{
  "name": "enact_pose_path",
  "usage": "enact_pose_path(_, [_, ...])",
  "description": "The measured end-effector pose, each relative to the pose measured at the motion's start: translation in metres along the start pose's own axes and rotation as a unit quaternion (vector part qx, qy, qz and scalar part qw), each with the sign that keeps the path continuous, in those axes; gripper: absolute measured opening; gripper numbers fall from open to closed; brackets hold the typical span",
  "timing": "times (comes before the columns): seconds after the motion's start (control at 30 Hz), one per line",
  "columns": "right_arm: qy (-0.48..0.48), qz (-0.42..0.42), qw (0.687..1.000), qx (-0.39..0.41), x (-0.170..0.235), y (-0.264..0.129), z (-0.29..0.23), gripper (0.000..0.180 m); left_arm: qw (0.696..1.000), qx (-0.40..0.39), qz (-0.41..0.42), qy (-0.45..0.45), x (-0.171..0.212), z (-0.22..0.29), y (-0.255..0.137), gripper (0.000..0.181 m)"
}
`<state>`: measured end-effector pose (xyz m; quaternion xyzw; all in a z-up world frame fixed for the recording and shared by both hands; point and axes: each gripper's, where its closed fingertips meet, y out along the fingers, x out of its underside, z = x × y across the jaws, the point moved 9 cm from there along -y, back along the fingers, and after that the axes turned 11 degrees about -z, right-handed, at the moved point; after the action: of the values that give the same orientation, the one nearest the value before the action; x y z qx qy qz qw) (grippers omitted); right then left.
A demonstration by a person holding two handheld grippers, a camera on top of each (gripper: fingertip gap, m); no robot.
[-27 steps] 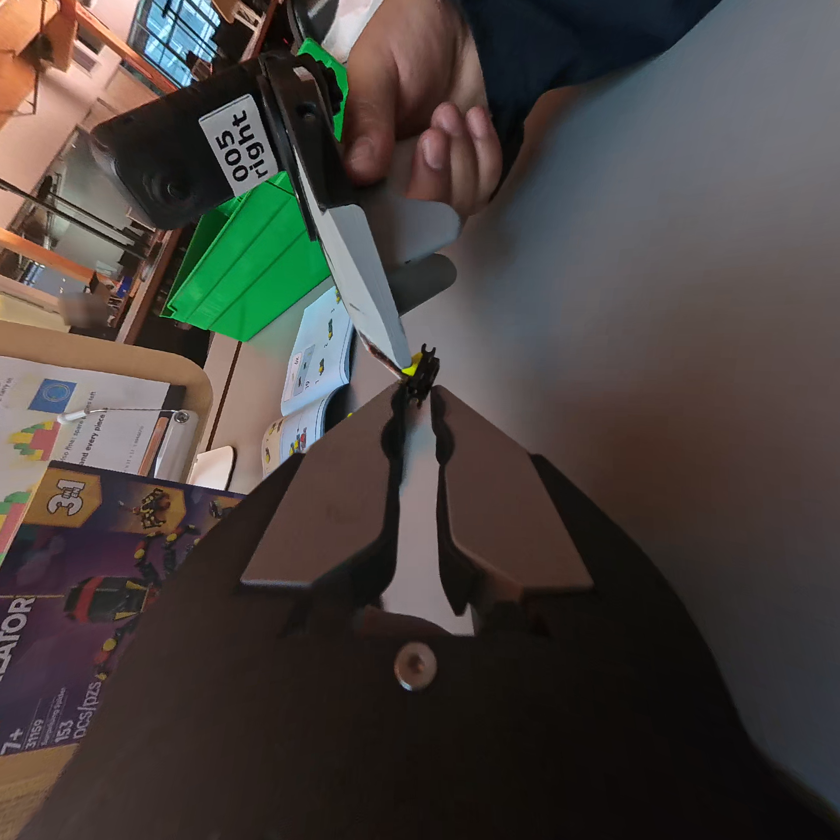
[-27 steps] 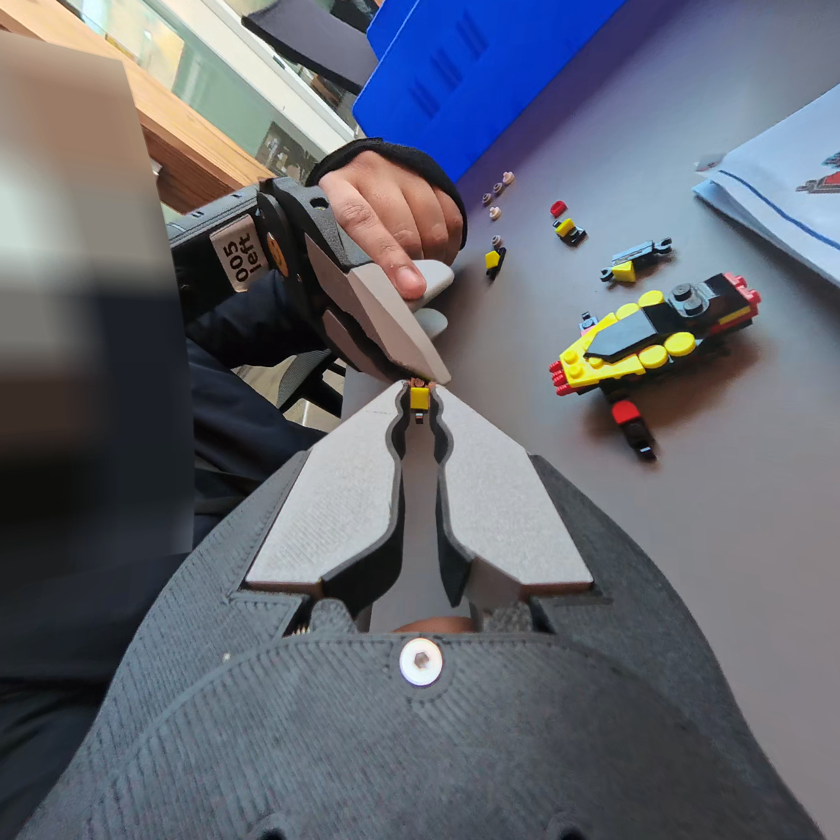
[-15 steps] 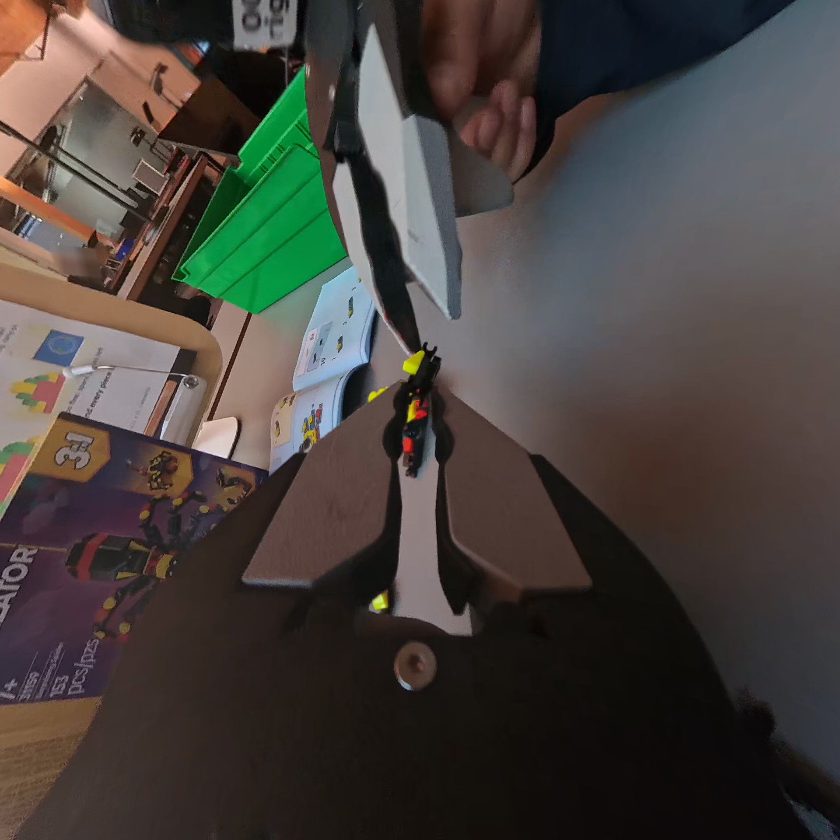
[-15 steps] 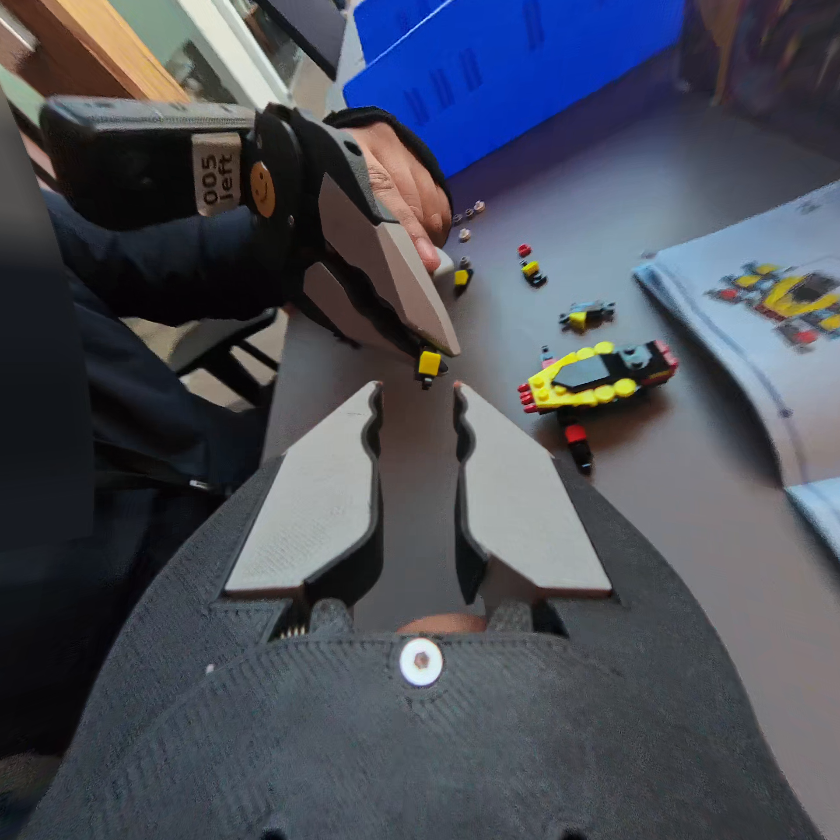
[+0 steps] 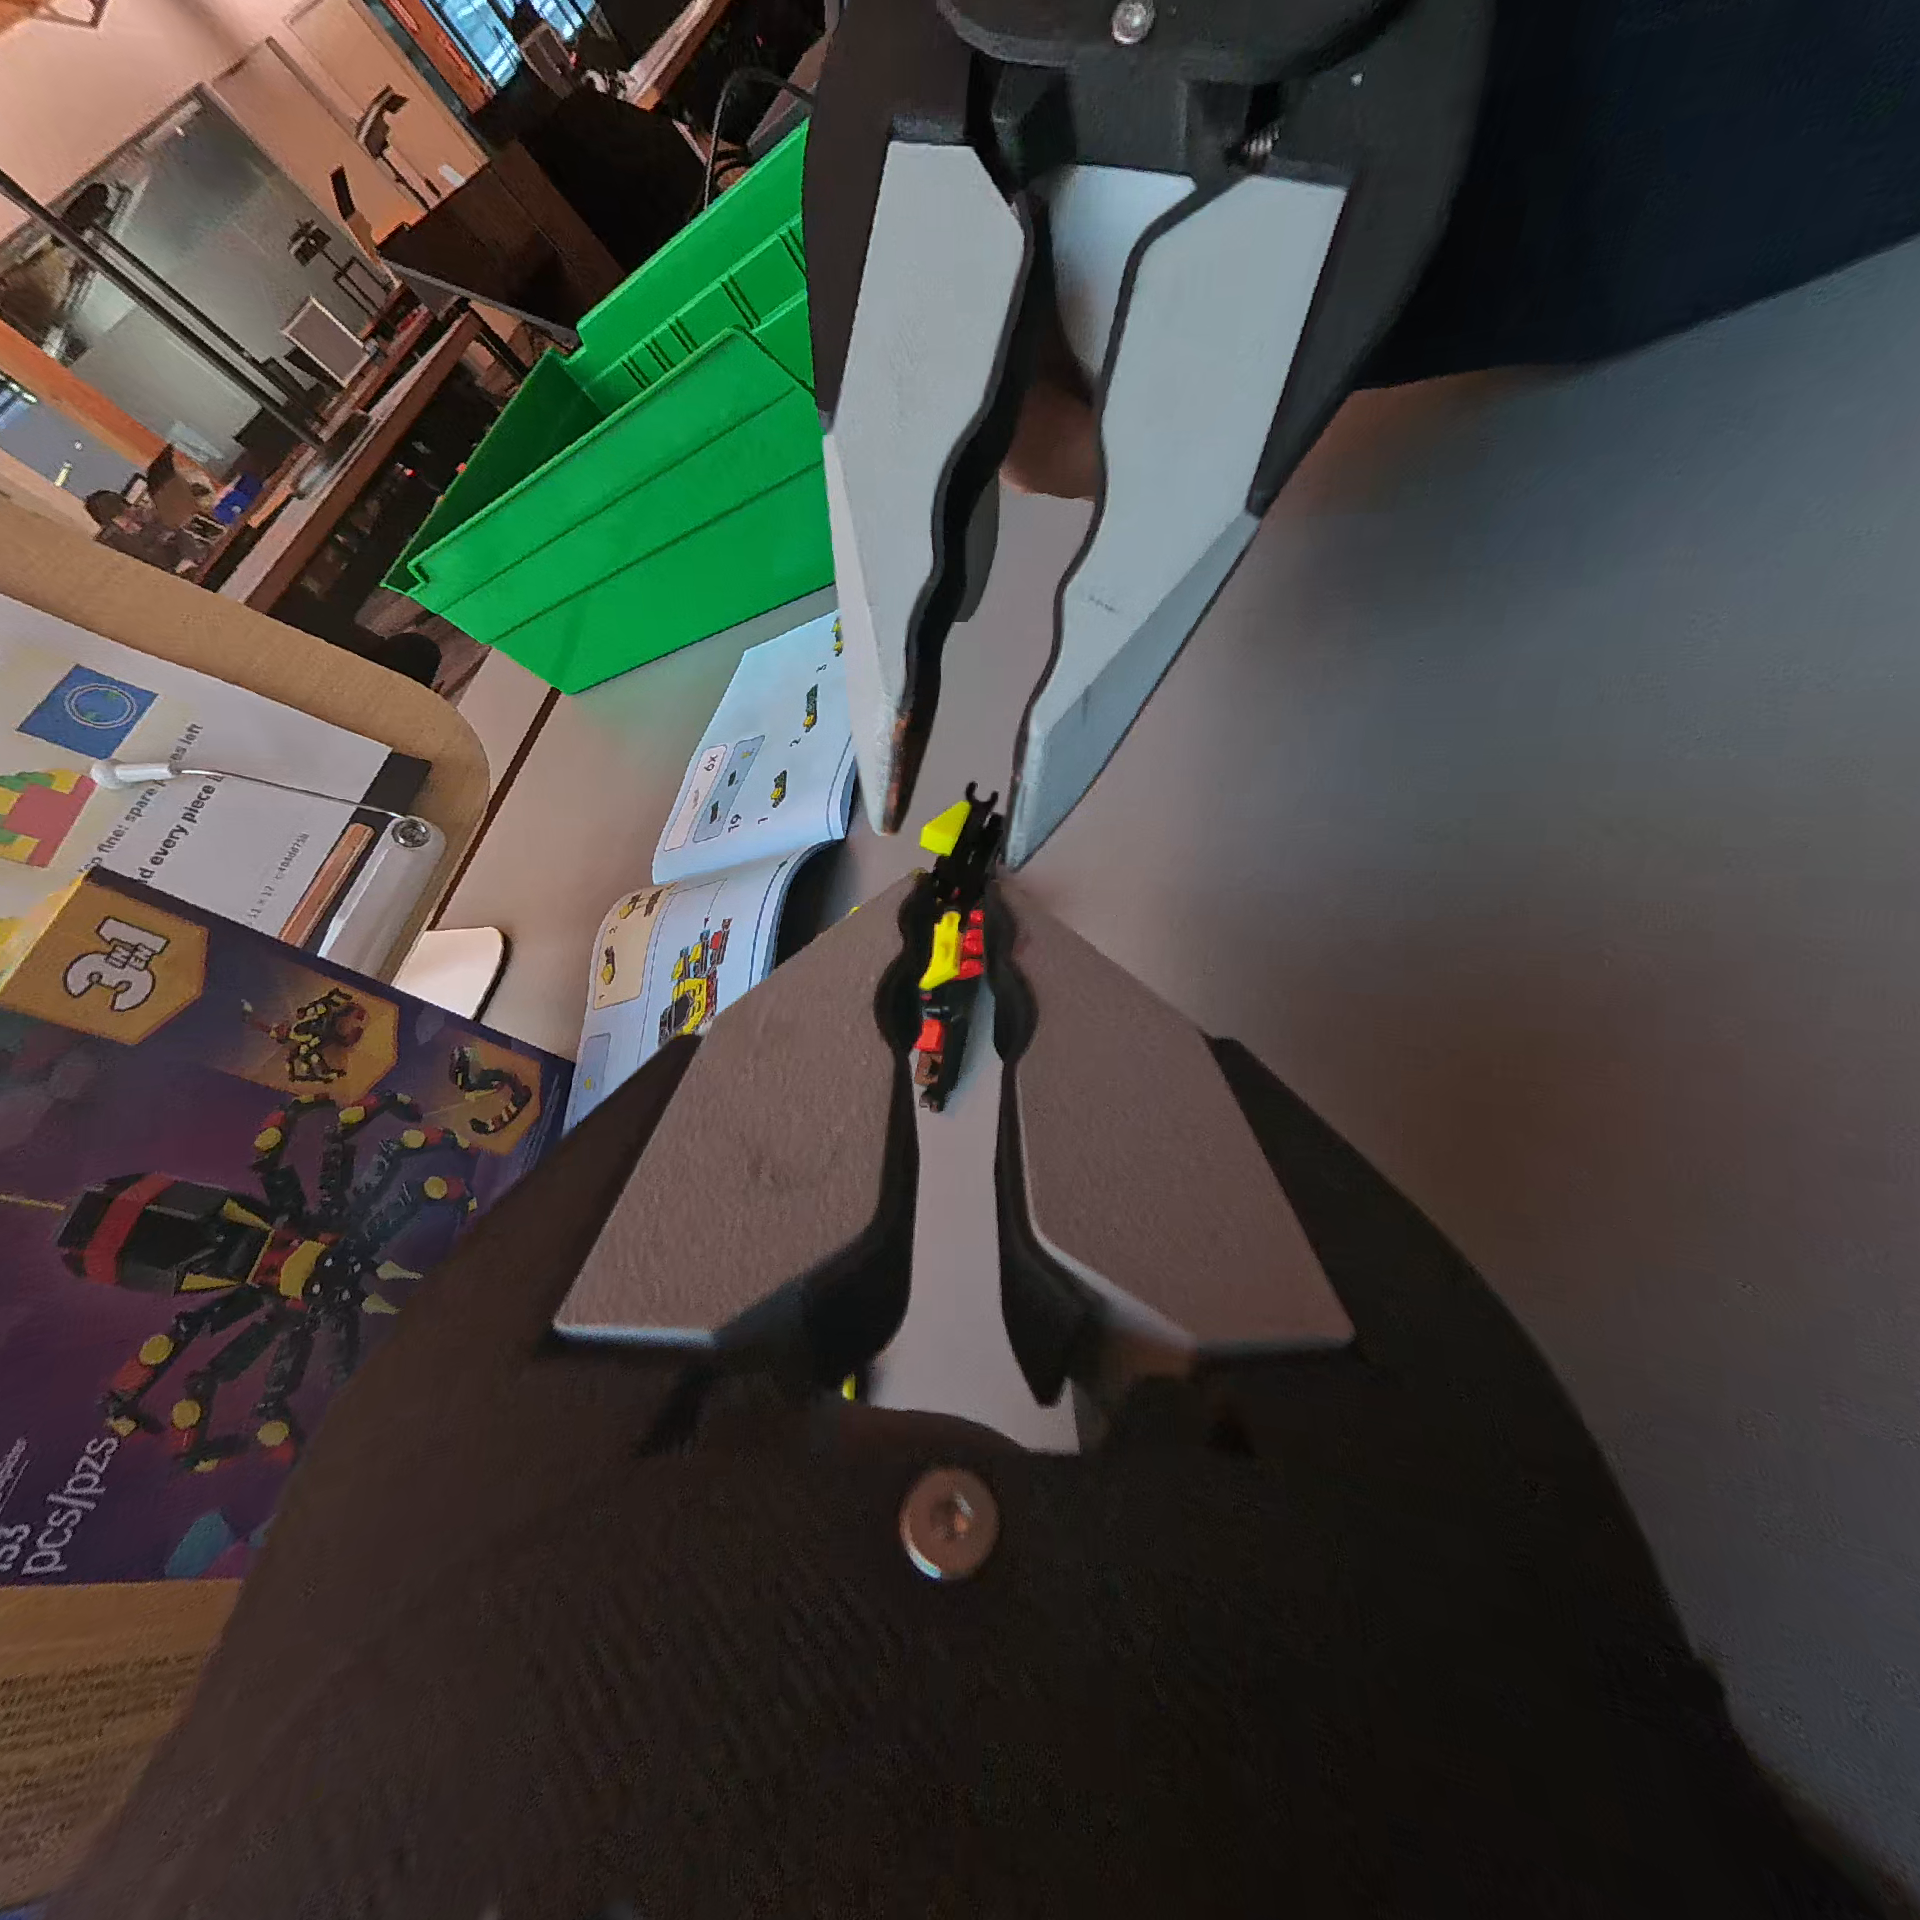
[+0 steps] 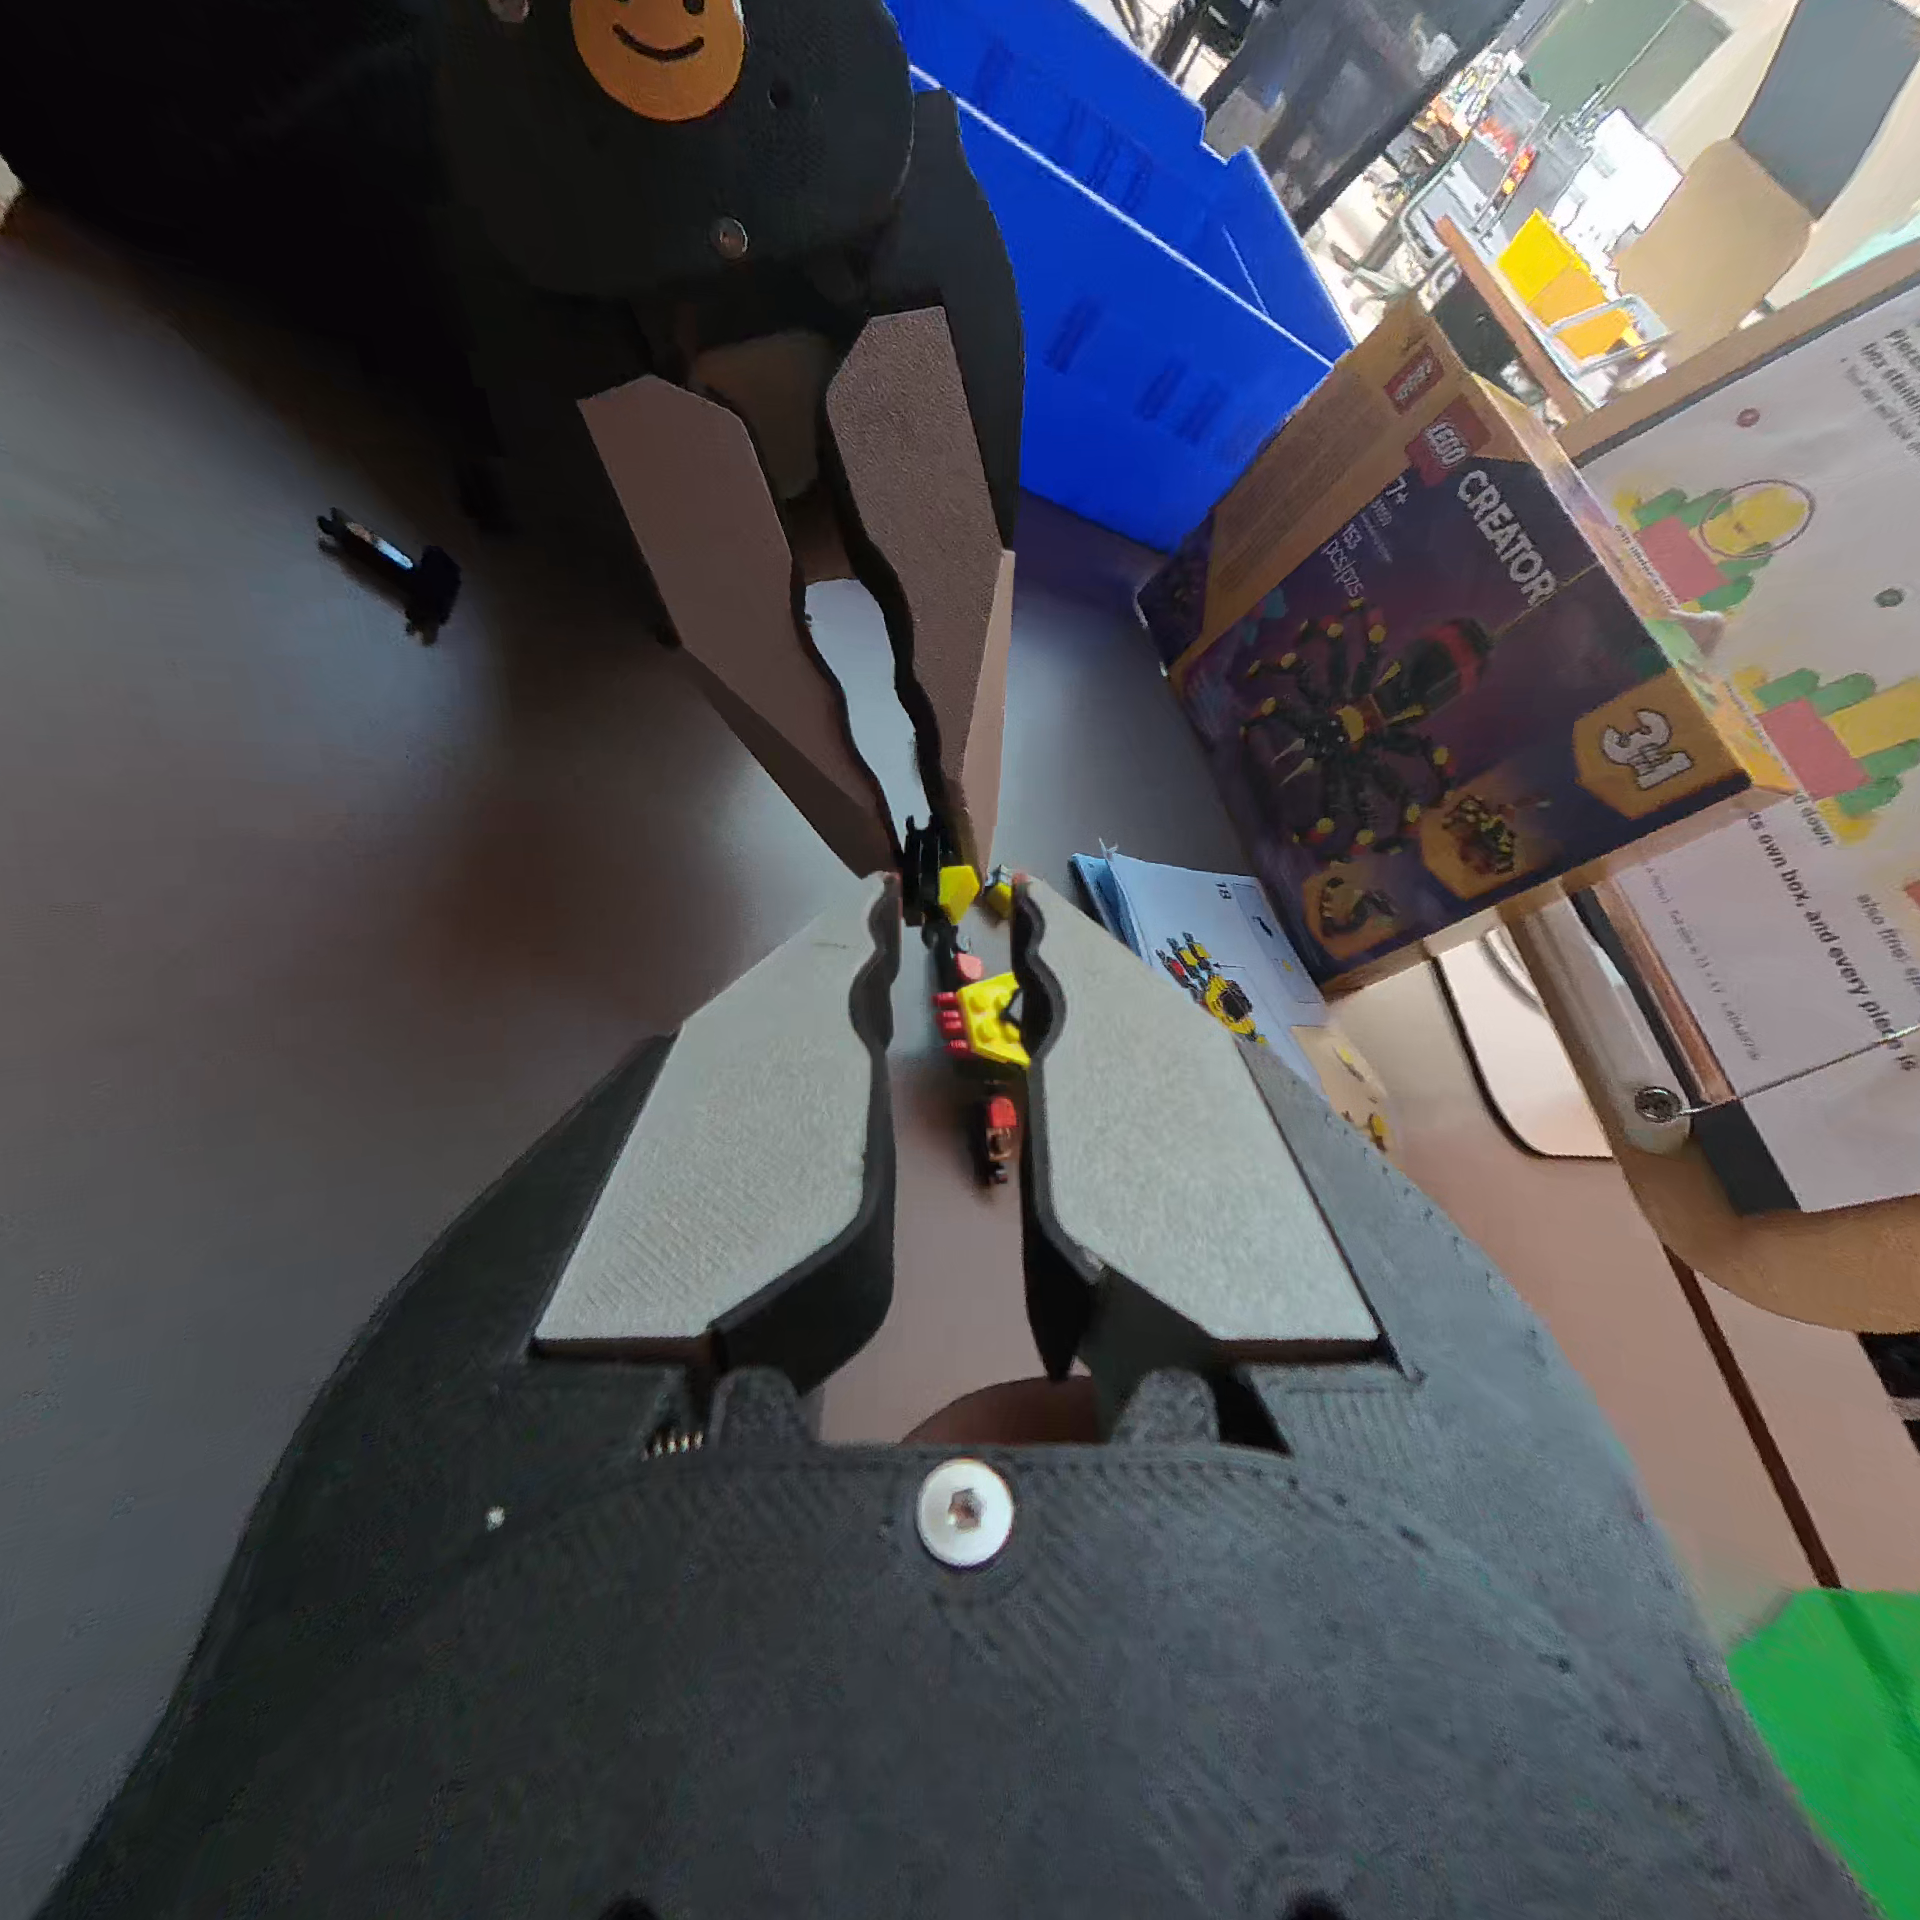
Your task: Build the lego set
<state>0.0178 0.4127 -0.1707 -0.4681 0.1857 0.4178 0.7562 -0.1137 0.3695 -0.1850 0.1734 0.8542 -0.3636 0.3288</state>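
My left gripper (image 5: pixel 954 906) is shut on a small black piece with a yellow wedge (image 5: pixel 948 831), which sticks out past its tips. My right gripper (image 6: pixel 951 896) is open and empty. It faces the left gripper (image 6: pixel 930 857) tip to tip, with its fingers on either side of the small piece (image 6: pixel 954 883). In the left wrist view the right gripper (image 5: pixel 958 831) comes down from the top. The yellow, red and black model (image 6: pixel 982 1023) lies on the dark table and shows through the gap between the fingers in both views (image 5: pixel 948 966).
A loose black piece (image 6: pixel 390 561) lies on the table at the left. The open instruction booklet (image 5: pixel 727 831), the purple set box (image 6: pixel 1455 707), a wooden stand with a printed sheet (image 6: pixel 1766 779), blue bins (image 6: pixel 1122 312) and green bins (image 5: pixel 644 499) ring the work area. The tips of both grippers are at nearly the same place.
My right gripper let go of the small piece, opened and swung round to face the left gripper head-on. Both grippers moved over the model; the left kept its hold.
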Motion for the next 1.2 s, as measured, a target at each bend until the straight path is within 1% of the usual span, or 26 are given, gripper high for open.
enact_pose_path(0.13, [-0.035,-0.023,0.999,0.018,0.0,0.004,-0.005,0.012,1.0,-0.017,-0.012,0.021,0.002,0.002,0.002,0.006])
enact_pose_path(0.33, [-0.083,-0.053,0.994,0.055,0.0,0.011,-0.011,0.011,0.999,-0.019,-0.036,0.029,0.006,0.002,0.005,0.006])
enact_pose_path(0.43, [-0.09,-0.076,0.992,0.054,0.0,0.016,-0.015,0.011,0.998,-0.017,-0.048,0.042,0.009,0.005,0.007,0.005])
enact_pose_path(0.57, [-0.079,-0.064,0.994,0.049,0.0,0.011,-0.015,0.009,0.999,-0.011,-0.039,0.036,0.006,0.006,0.003,0.004])
enact_pose_path(0.8, [-0.085,-0.082,0.992,0.046,0.0,0.013,-0.018,0.008,0.998,0.004,-0.041,0.037,0.009,0.007,0.005,0.004])
enact_pose_path(0.97, [-0.103,-0.092,0.988,0.066,-0.001,0.013,-0.02,0.008,0.998,-0.005,-0.039,0.042,0.009,0.007,0.005,0.004])
enact_pose_path(1.1, [-0.142,-0.11,0.979,0.092,-0.003,0.017,-0.026,0.008,0.997,-0.005,-0.047,0.062,0.013,0.009,0.005,0.004])
enact_pose_path(1.17, [-0.151,-0.098,0.975,0.129,-0.005,0.019,-0.027,0.008,0.996,-0.034,-0.042,0.076,0.013,0.005,0.002,0.005])
enact_pose_path(1.2, [-0.142,-0.087,0.977,0.132,-0.005,0.02,-0.026,0.008,0.996,-0.036,-0.043,0.075,0.012,0.004,0.001,0.004])
